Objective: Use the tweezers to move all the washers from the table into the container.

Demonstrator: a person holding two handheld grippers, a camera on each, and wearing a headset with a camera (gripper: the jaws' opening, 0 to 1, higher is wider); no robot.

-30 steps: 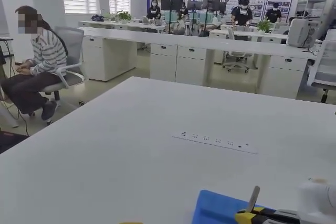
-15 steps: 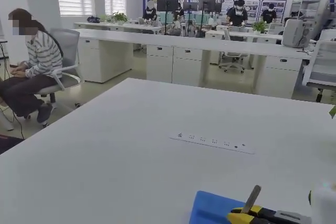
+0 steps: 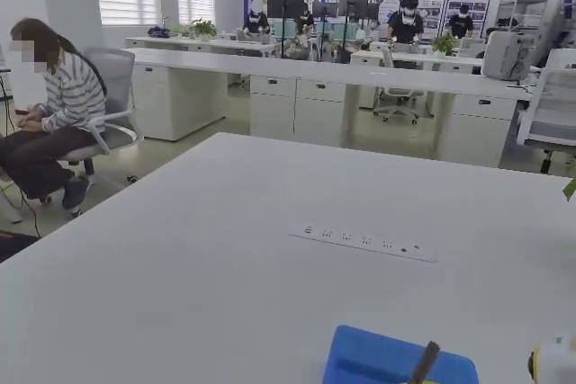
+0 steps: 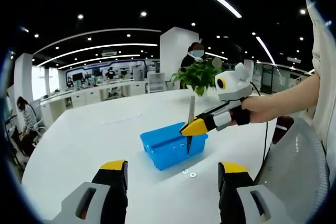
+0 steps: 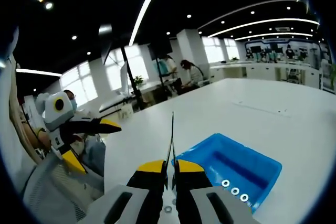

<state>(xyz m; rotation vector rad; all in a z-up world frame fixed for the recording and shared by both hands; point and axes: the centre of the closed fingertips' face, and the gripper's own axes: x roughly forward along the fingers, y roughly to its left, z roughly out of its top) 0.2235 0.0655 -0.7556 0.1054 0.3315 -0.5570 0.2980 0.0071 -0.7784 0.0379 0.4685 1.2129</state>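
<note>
A blue container (image 5: 231, 166) sits on the white table, with three washers (image 5: 234, 191) against its near wall. Two more washers (image 4: 189, 173) lie on the table just in front of it. My right gripper (image 5: 169, 167) is shut on thin metal tweezers (image 5: 171, 140). In the left gripper view, the tweezers (image 4: 190, 124) point down over the front edge of the container (image 4: 170, 148). My left gripper (image 4: 173, 174) is open and holds nothing, back from the container and the loose washers. The head view catches the container (image 3: 378, 357) and the tweezers' end (image 3: 423, 361) at its bottom edge.
A socket strip (image 3: 364, 243) is set into the table (image 3: 225, 249) beyond the container. A potted plant (image 4: 198, 77) stands behind the right gripper. A person sits on a chair (image 3: 108, 105) at the left, and others work at far desks.
The right gripper and tweezers have sunk lower in the head view, so the yellow jaws have left the frame. The container has stayed put.
</note>
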